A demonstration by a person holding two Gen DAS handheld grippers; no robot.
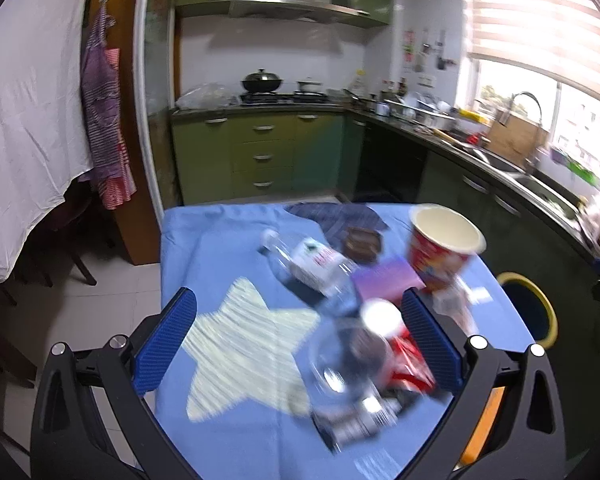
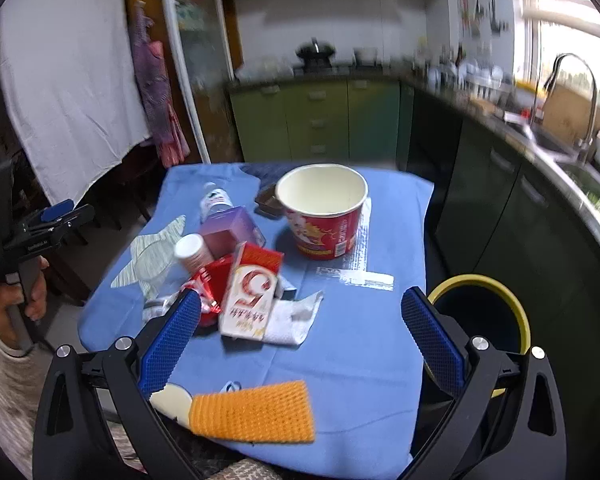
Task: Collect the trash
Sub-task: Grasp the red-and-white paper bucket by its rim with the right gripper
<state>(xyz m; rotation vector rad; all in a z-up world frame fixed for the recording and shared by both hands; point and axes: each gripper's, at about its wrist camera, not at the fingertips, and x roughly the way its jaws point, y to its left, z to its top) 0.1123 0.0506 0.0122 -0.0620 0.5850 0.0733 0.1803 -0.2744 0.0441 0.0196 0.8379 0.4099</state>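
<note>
Trash lies on a blue-clothed table (image 2: 352, 344). A red paper tub (image 2: 324, 210) stands at the back, also in the left wrist view (image 1: 444, 248). A clear plastic bottle (image 1: 312, 260) lies on its side. A white and red carton (image 2: 248, 296), a crumpled tissue (image 2: 296, 318), a small white cup (image 2: 192, 250) and a purple box (image 2: 232, 228) are clustered in the middle. My left gripper (image 1: 300, 340) is open above the blurred bottle and wrappers. My right gripper (image 2: 300, 336) is open above the tissue and carton. A yellow-rimmed bin (image 2: 484, 320) stands at the table's right.
An orange scrub pad (image 2: 252, 412) lies at the table's near edge. A dark brown tray (image 1: 362, 244) sits at the back. Green kitchen cabinets (image 1: 260, 152) and a counter with a sink (image 2: 560, 152) run behind and to the right. A white sheet (image 1: 28, 120) hangs left.
</note>
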